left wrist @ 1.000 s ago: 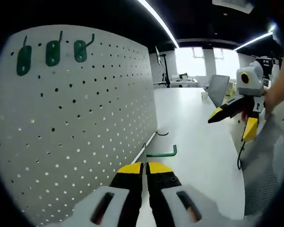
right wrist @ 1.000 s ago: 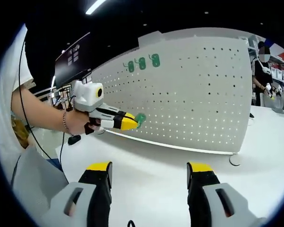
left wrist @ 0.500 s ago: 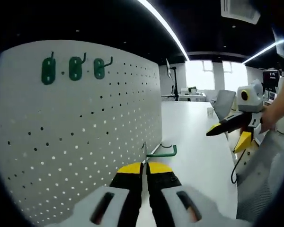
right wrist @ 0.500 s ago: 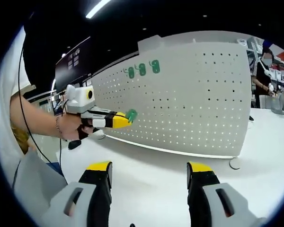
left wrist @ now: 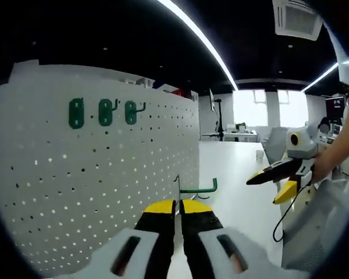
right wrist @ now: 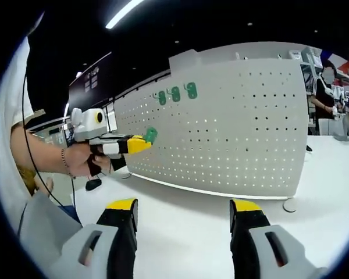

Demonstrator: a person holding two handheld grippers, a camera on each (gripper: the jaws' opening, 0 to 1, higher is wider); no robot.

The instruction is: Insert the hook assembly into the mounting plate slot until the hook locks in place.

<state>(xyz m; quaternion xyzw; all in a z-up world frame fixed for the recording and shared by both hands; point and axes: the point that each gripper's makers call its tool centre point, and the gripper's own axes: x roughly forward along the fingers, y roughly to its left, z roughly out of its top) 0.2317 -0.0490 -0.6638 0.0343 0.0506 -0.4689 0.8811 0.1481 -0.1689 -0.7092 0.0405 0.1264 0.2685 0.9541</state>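
Left gripper [left wrist: 178, 204] pinching green hook [left wrist: 198, 188], held off the pegboard [left wrist: 93, 192].

Left gripper view: jaws pressed together on the hook's thin plate; the green arm runs right from the tips and ends in an upturned tip. Pegboard stands upright on white table [left wrist: 244, 186], just left of the hook; not touching that I can see. Three green hooks [left wrist: 104, 111] already sit in a row high on the board. Right gripper [right wrist: 181, 210]: jaws spread wide, nothing between them, over the table. Right gripper view: a hand [right wrist: 84, 161] holds the left gripper level, the green piece at its tip near the board face.
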